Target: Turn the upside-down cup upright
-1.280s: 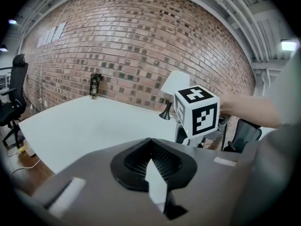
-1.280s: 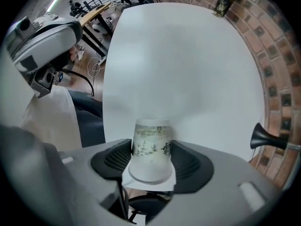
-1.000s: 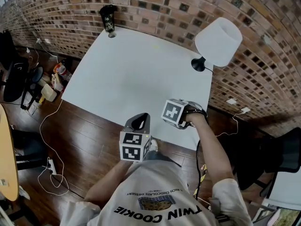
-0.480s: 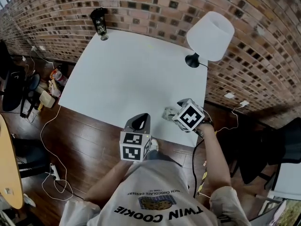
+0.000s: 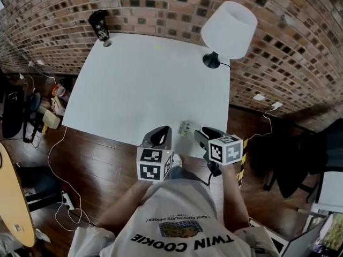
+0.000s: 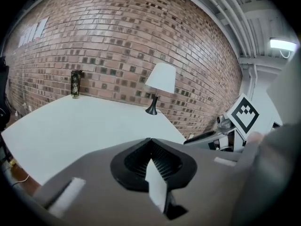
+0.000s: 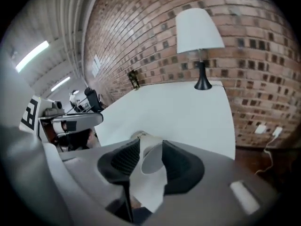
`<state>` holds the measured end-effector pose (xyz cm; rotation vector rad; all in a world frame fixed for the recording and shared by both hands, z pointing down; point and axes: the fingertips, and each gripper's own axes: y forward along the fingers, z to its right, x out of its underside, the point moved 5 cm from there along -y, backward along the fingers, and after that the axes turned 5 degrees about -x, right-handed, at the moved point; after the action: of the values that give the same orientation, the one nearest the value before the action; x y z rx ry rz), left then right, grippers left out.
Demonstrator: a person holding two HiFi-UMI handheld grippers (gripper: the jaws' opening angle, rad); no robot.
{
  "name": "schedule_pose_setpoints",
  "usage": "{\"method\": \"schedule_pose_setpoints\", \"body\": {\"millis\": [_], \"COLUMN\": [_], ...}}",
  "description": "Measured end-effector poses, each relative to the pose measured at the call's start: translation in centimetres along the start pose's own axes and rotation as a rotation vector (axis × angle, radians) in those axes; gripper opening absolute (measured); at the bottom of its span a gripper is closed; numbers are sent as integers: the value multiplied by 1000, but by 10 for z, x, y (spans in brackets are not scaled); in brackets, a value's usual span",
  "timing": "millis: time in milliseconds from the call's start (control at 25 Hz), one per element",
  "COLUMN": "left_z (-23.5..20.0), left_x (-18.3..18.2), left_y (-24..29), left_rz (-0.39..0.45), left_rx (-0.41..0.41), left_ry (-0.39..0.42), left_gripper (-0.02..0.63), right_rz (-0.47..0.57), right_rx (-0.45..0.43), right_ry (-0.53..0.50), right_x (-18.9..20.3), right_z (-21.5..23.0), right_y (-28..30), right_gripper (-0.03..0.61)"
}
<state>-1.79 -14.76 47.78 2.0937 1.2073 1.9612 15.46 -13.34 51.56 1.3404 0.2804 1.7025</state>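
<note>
Pale cup (image 7: 149,166) clamped by just-closing right tool (image 7: 150,147), clear only in its view; left tool (image 6: 151,144) pinched together

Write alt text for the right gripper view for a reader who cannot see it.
The jaws of the right gripper, which have just been closing, pinch a white cup squeezed to an oval. Beyond lies a white table, with a white-shaded lamp at its far edge against a brick wall.

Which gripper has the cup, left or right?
The right gripper: its jaws have just been closing and now pinch the small pale cup. The left gripper has its jaws together, with nothing between them.
</note>
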Motion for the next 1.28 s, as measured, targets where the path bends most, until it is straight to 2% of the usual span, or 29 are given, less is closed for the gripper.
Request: {"method": "schedule_pose_setpoints", "body": {"millis": [120, 200, 400, 520, 640, 720, 840, 1040, 1280], "left_z": [0, -1, -2, -4, -5, -5, -5, -5, -11], "left_x": [1, 2, 2, 3, 2, 2, 2, 2, 3], "left_y": [1, 1, 1, 0, 1, 1, -1, -3, -7], "left_rz": [-7, -9, -10, -13, -11, -9, -4, 5, 10], "left_rx": [4, 3, -2, -9, -14, -15, -15, -19, -34], "left_ry": [7, 8, 9, 5, 0, -2, -6, -14, -29], "left_gripper": [5, 5, 5, 5, 5, 5, 5, 5, 5], "right_rz": [29, 48, 100, 121, 123, 100, 13, -258, -577], "right_rx": [-60, -98, -193, -260, -298, -298, -257, -100, -76], "right_ry": [120, 170, 275, 296, 256, 183, 5, -402, -790], "right_x": [15, 18, 20, 16, 5, -6, -24, -43, -45], "right_z": [1, 1, 2, -3, -10, -15, -22, -25, -41], "right_y": [3, 6, 8, 8, 5, 4, 4, 17, 35], "right_gripper": [124, 114, 31, 21, 11, 11, 11, 11, 11]}}
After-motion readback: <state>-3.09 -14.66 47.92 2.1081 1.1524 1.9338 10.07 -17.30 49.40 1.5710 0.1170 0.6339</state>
